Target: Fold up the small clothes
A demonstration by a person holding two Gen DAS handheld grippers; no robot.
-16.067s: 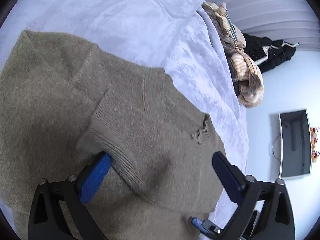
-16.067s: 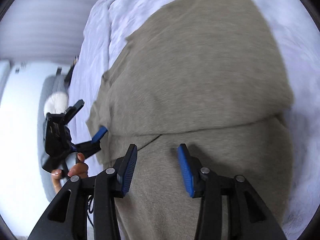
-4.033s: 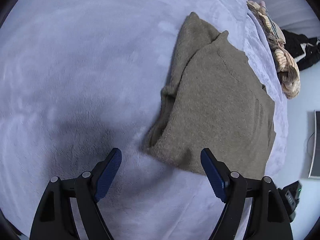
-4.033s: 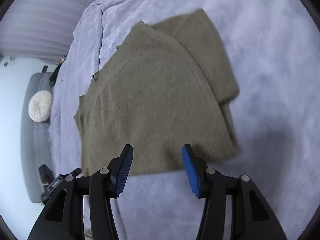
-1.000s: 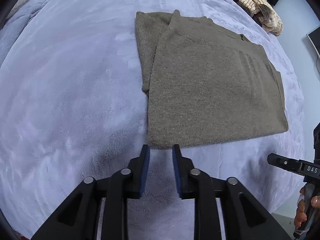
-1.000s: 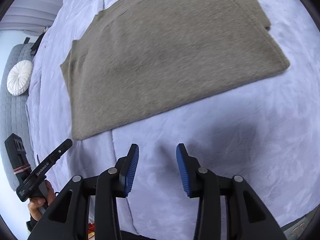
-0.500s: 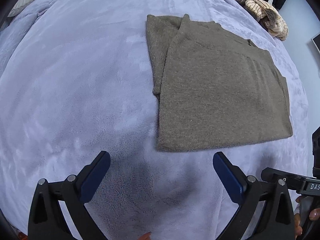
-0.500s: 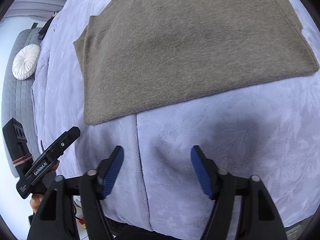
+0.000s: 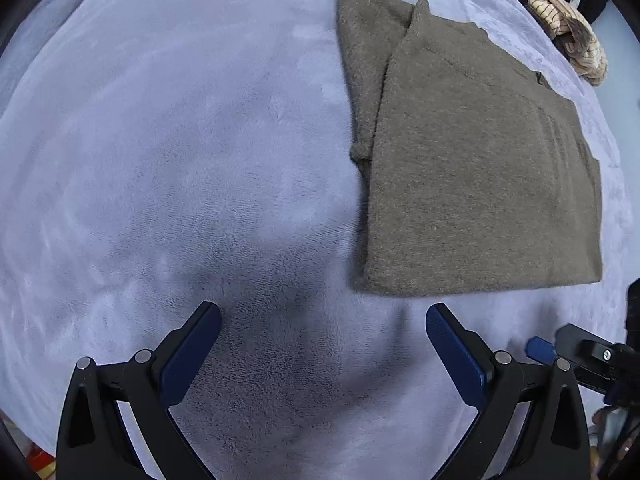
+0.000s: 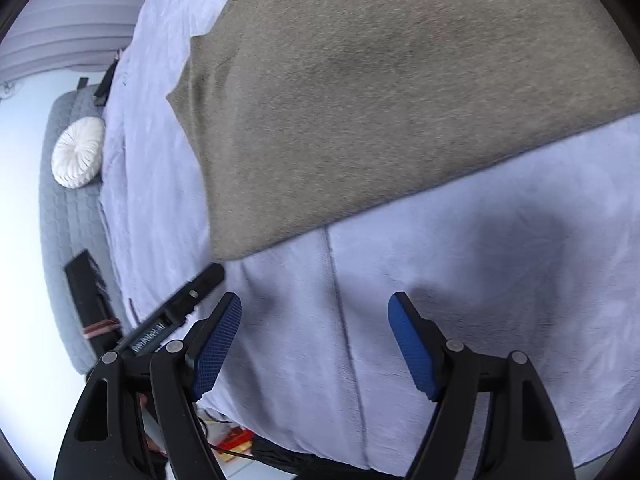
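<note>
**Sweater folded flat on the bed, both tongs spread and empty**

Sweater (image 9: pixel 476 168), olive knit, lay folded into a neat rectangle on the lilac blanket (image 9: pixel 168 152) of the bed, ahead of both your tongs and touching neither. From your left tongs (image 9: pixel 323 340) it sat forward and to the right, its near edge just beyond the right fingertip, with a folded sleeve layer showing along its left side. From your right tongs (image 10: pixel 314 332) it filled the upper part of the view, its near corner ahead and slightly left of the tips.

You held the left tongs spread wide over bare blanket, nothing between the blue pads (image 9: pixel 192 354). Your right tongs had just been opening too and stood apart, likewise over empty blanket, with a seam (image 10: pixel 344 320) in the cover running between them.

Beyond the sweater, at the far right of the bed, a heap of striped clothes (image 9: pixel 572 36) lay. To the left of your right tongs a grey sofa (image 10: pixel 68 248) carried a round white cushion (image 10: pixel 78 152).
</note>
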